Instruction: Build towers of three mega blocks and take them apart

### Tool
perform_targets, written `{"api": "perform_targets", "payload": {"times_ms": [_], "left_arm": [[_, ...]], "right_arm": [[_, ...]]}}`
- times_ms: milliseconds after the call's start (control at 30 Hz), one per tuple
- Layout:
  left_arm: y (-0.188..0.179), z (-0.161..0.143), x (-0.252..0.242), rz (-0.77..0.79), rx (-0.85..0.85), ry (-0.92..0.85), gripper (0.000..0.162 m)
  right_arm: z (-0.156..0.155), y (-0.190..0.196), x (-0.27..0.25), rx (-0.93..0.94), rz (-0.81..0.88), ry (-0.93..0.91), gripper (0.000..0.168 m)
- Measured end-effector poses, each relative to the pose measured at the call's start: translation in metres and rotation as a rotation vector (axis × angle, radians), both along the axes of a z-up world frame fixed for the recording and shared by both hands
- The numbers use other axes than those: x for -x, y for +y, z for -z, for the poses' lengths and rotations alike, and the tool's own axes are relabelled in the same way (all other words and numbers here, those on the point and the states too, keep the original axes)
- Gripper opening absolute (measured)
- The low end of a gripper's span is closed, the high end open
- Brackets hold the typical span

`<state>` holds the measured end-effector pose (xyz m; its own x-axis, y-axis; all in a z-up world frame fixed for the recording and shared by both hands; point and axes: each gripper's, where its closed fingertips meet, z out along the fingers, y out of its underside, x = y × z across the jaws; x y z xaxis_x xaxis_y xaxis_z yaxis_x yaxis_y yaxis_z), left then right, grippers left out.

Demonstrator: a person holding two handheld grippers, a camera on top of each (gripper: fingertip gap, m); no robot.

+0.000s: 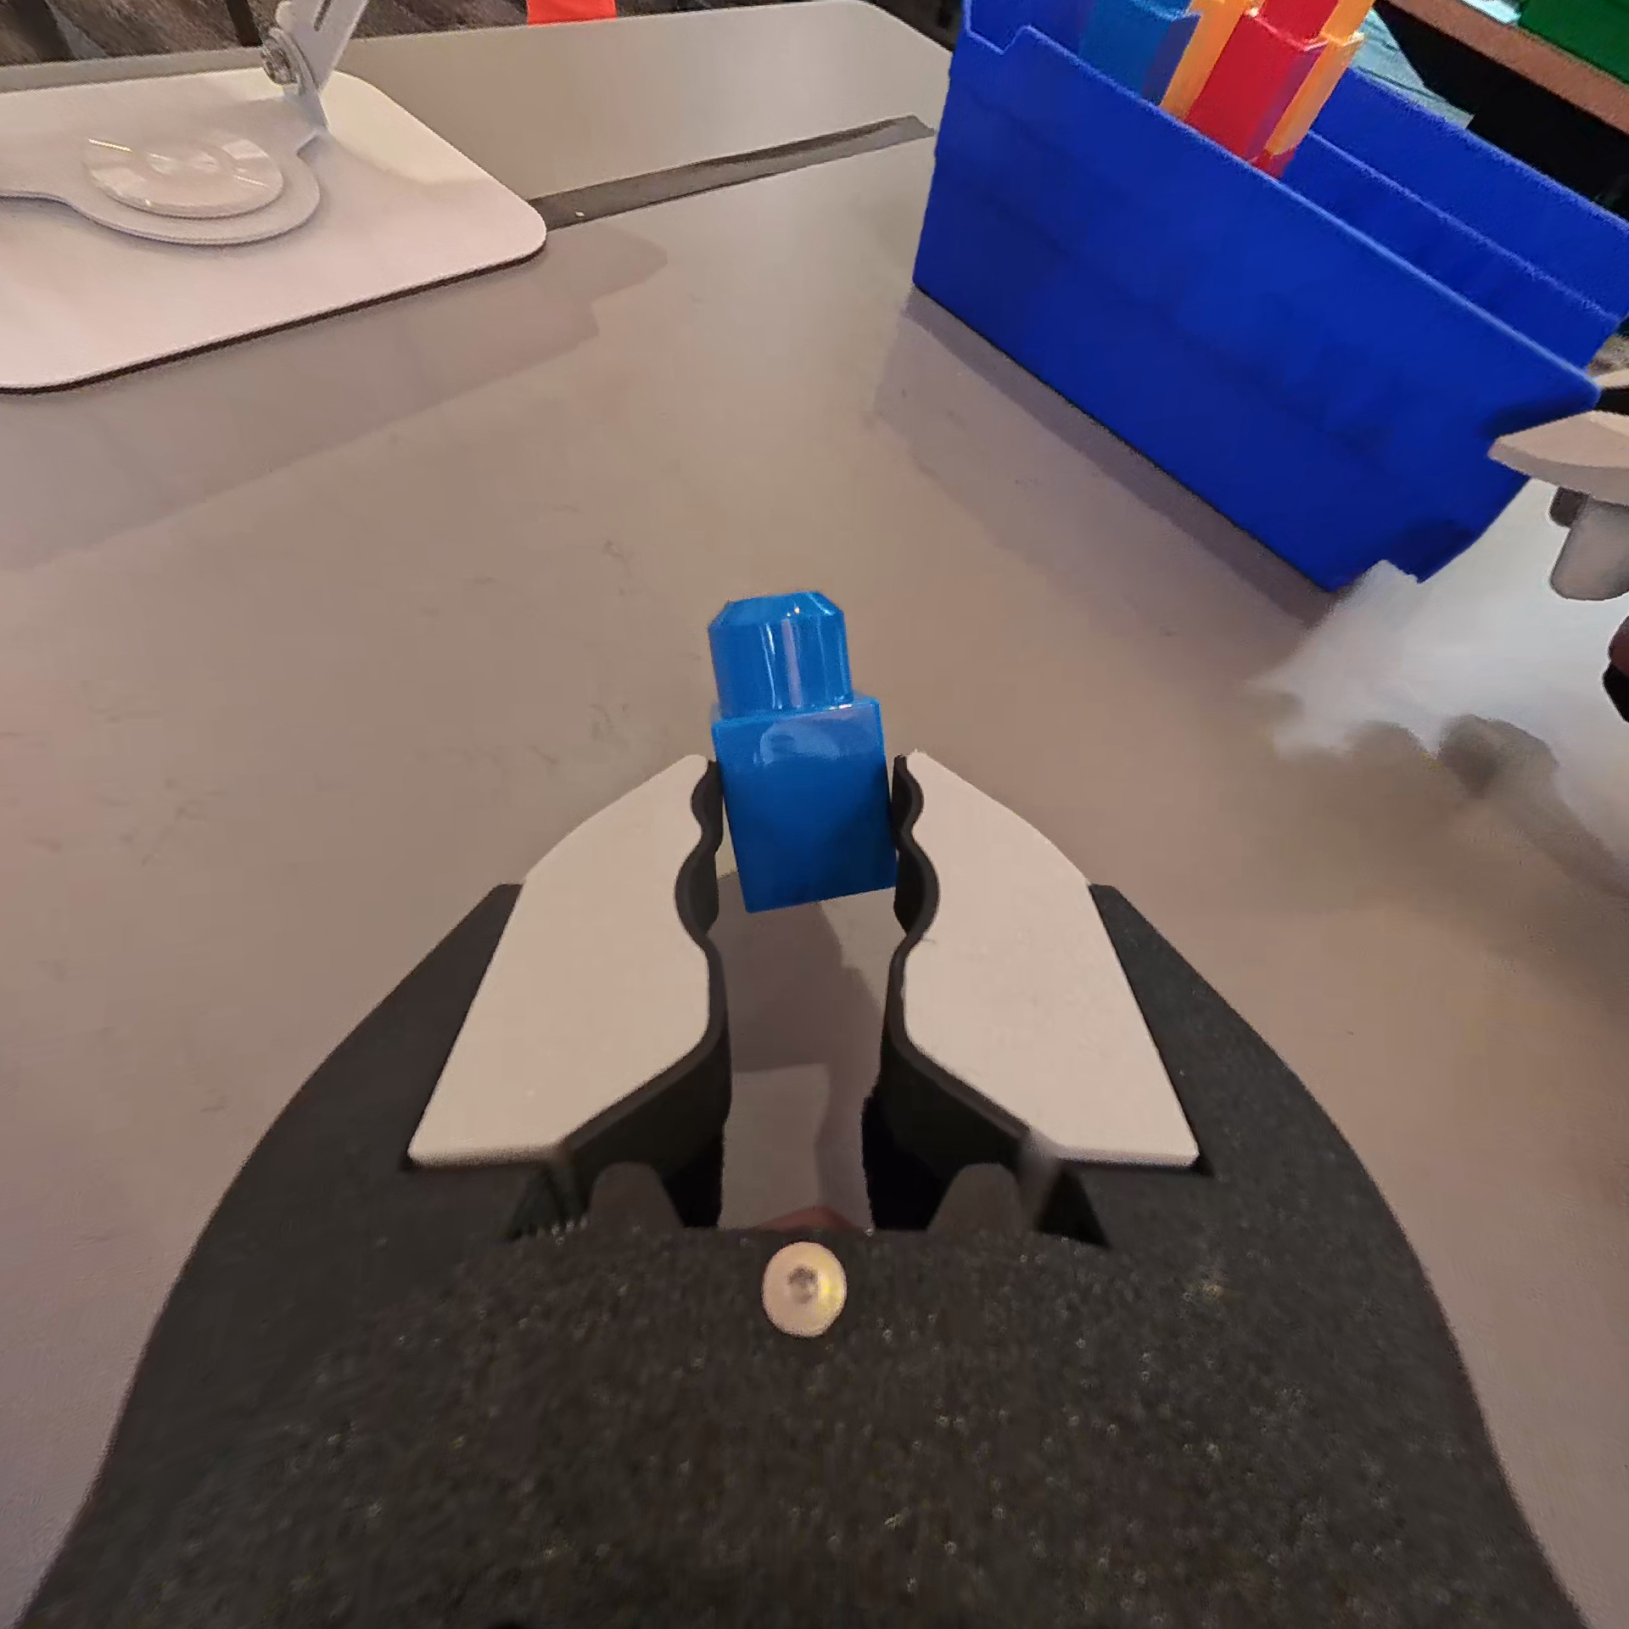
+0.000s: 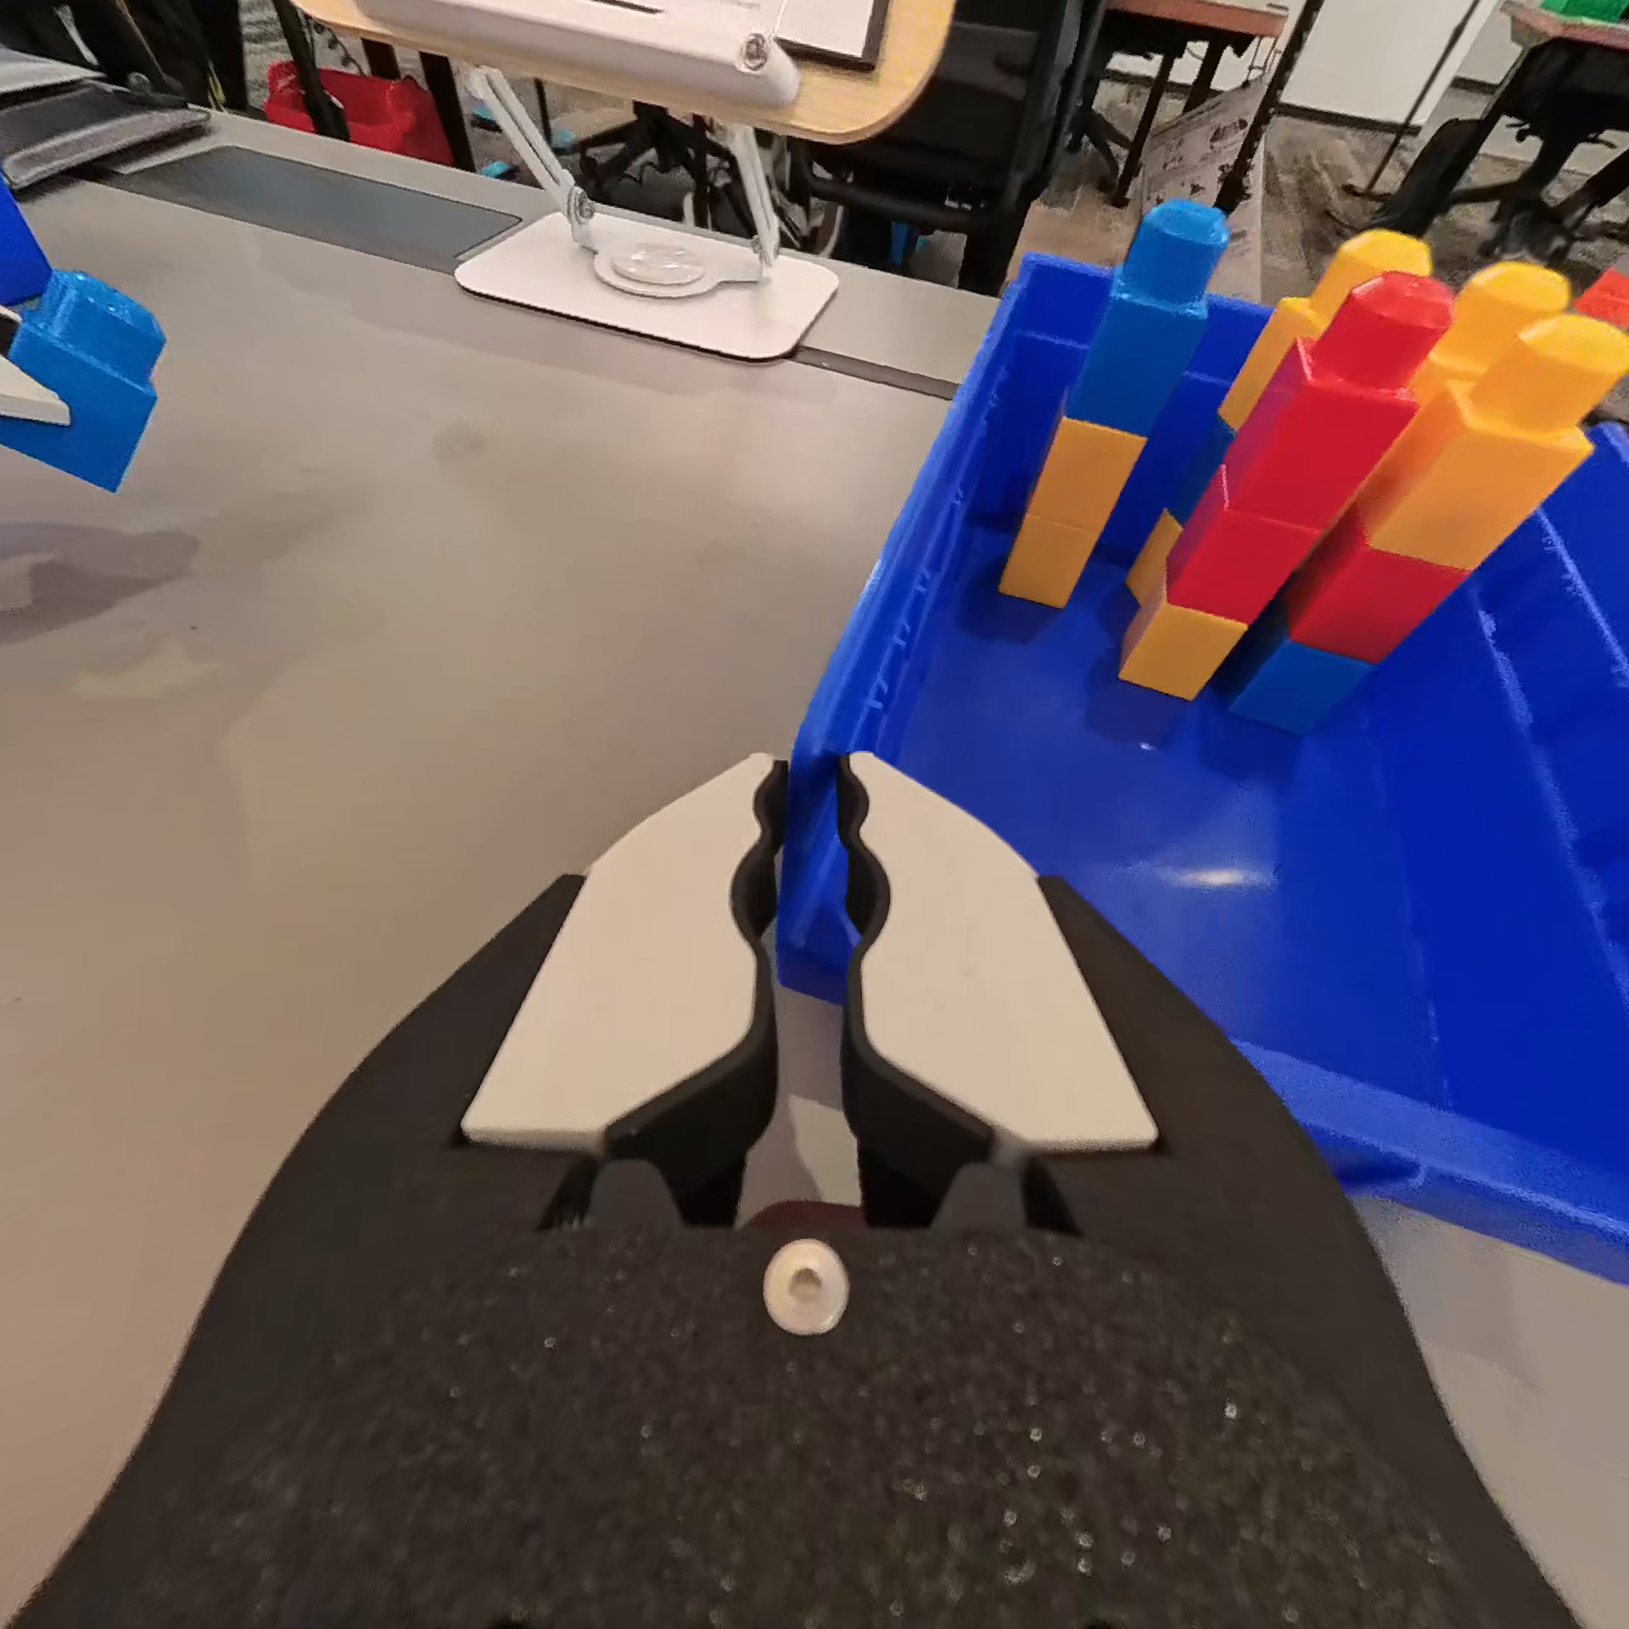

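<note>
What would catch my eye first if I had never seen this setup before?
Probably the single blue block pinched in the left gripper above the grey table. Next, the bright blue bin on the right, where towers of blue, yellow and red blocks stand packed together. The right gripper holds nothing, its tips poised at the bin's near corner.

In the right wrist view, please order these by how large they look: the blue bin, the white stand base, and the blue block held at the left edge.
1. blue bin, by far the largest.
2. white stand base.
3. blue block, partly cut off by the frame edge; it looks close to the stand base, so their order is unsure.
</note>
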<state>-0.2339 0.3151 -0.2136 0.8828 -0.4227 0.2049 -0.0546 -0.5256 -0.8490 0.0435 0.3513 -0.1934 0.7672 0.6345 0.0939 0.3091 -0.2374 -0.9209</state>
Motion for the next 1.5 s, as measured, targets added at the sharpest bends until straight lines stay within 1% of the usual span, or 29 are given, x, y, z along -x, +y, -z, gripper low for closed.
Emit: {"api": "perform_targets", "payload": {"times_ms": [100,133,167,233,267,433,500,533,633,767,900,1000,1100,1233,1300,1433,1500], "left_arm": [[0.0,-0.001,-0.002,0.01,-0.004,-0.01,0.036],[0.0,-0.002,-0.002,0.013,-0.007,-0.015,0.036],[0.0,-0.002,-0.003,0.016,-0.007,-0.025,0.036],[-0.001,-0.004,-0.003,0.024,-0.006,-0.047,0.036],[-0.002,-0.005,-0.002,0.028,-0.011,-0.054,0.036],[0.005,-0.009,-0.003,0.052,-0.054,-0.052,0.036],[0.011,-0.013,-0.008,0.068,-0.056,-0.073,0.036],[0.011,-0.02,-0.016,0.096,-0.066,-0.117,0.036],[0.0,-0.049,-0.046,0.251,-0.13,-0.277,0.036],[-0.022,-0.082,-0.065,0.414,-0.225,-0.407,0.036],[-0.034,-0.107,-0.063,0.492,-0.303,-0.506,0.036],[-0.033,-0.118,-0.057,0.497,-0.338,-0.552,0.035],[-0.031,-0.123,-0.053,0.505,-0.346,-0.569,0.036],[-0.027,-0.121,-0.055,0.515,-0.343,-0.54,0.036],[-0.024,-0.122,-0.054,0.507,-0.349,-0.554,0.035],[-0.021,-0.121,-0.054,0.509,-0.337,-0.56,0.035],[-0.021,-0.118,-0.053,0.495,-0.296,-0.543,0.036]], "right_arm": [[0.0,-0.001,-0.006,-0.004,-0.015,0.006,0.01],[-0.001,-0.002,-0.007,0.002,-0.017,0.012,0.013],[-0.006,-0.004,-0.008,-0.001,-0.014,0.027,0.02],[-0.022,-0.01,-0.008,-0.029,-0.023,0.077,0.031],[-0.032,-0.015,-0.006,-0.055,-0.04,0.105,0.033],[-0.076,-0.046,0.022,-0.172,-0.171,0.224,0.032],[-0.082,-0.059,0.047,-0.176,-0.258,0.271,0.031],[-0.081,-0.066,0.065,-0.148,-0.325,0.293,0.033],[-0.074,-0.081,0.121,-0.013,-0.557,0.358,0.044],[-0.072,-0.074,0.167,0.173,-0.785,0.453,0.046],[-0.07,-0.067,0.202,0.375,-0.965,0.564,0.047],[-0.073,-0.073,0.219,0.494,-1.099,0.617,0.045],[-0.081,-0.071,0.231,0.501,-1.14,0.66,0.043],[-0.086,-0.069,0.239,0.498,-1.175,0.644,0.04],[-0.088,-0.069,0.241,0.497,-1.192,0.639,0.036],[-0.086,-0.066,0.24,0.464,-1.202,0.621,0.035],[-0.084,-0.063,0.239,0.459,-1.192,0.626,0.035]]}}
